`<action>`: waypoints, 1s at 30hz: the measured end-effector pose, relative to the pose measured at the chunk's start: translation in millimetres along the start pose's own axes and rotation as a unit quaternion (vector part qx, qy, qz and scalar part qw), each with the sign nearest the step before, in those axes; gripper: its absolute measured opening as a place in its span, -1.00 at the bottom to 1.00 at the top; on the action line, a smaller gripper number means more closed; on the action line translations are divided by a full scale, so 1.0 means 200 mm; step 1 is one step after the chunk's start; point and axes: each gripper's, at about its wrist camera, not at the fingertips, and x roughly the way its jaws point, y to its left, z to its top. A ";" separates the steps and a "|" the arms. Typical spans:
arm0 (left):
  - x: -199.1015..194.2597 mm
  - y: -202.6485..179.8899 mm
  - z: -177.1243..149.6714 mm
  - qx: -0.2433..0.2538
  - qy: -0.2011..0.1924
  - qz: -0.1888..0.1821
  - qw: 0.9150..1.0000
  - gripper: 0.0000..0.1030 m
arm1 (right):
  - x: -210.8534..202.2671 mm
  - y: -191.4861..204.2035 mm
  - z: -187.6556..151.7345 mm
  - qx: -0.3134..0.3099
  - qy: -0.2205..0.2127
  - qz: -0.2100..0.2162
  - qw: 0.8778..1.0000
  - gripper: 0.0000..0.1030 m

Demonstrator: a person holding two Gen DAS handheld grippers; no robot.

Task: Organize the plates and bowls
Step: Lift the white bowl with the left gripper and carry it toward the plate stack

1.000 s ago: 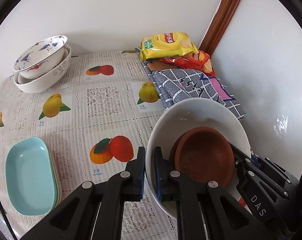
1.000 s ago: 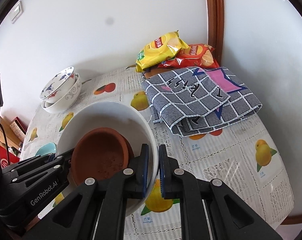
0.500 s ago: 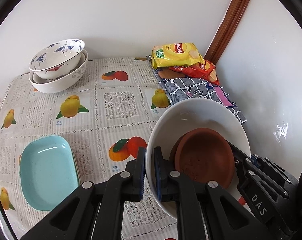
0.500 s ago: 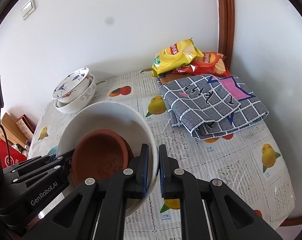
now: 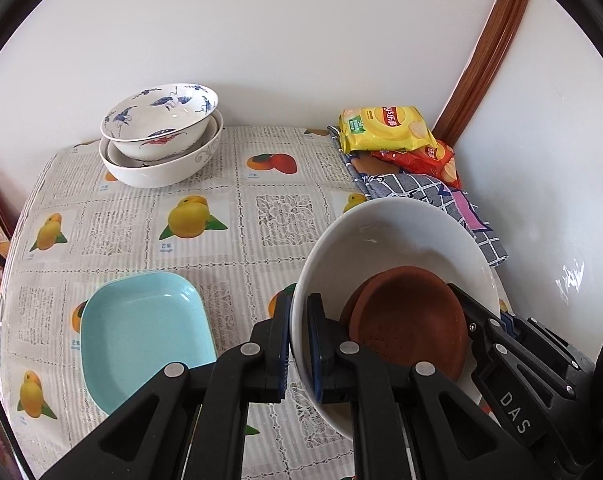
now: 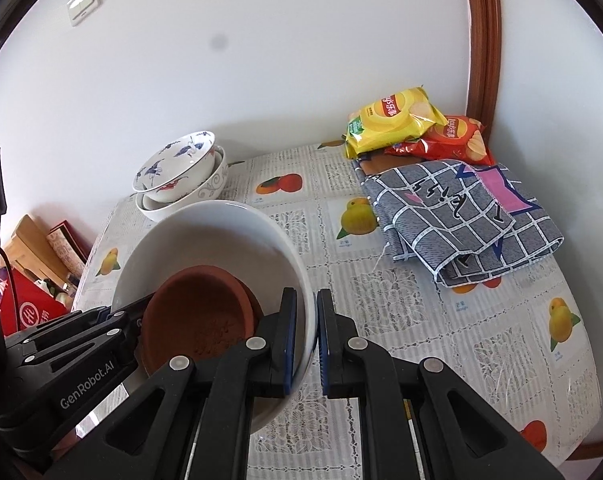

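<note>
White bowl (image 5: 397, 240) with brown dish (image 5: 405, 320) is carried, both grippers (image 5: 298, 340) (image 6: 306, 340) clamped on its rim; next, lower it onto stacked bowls (image 5: 161, 136).

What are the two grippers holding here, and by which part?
Both hold the large white bowl by its rim: left gripper and right gripper on opposite sides. A brown dish lies inside it.

Large white bowl (image 5: 401, 236), tilted and raised above the table's near edge, its rim clamped on two opposite sides. Brown clay saucers (image 5: 409, 320), nested, lying inside it against the lower wall. Blue-patterned bowl (image 5: 161, 116) stacked in a white scroll-patterned bowl (image 5: 161, 168) at the far left corner. Turquoise rectangular dishes (image 5: 141, 332), stacked near the left edge.
</note>
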 end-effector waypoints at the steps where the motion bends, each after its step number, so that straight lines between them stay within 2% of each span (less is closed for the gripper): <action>1: -0.01 0.01 0.00 -0.002 -0.001 0.002 1.000 -0.83 | 0.00 0.01 0.00 -0.001 0.000 0.002 1.000 -0.81; 30: -0.04 0.28 -0.03 -0.044 0.000 0.021 0.999 -0.83 | 0.10 0.28 -0.02 -0.034 0.014 0.025 0.999 -0.81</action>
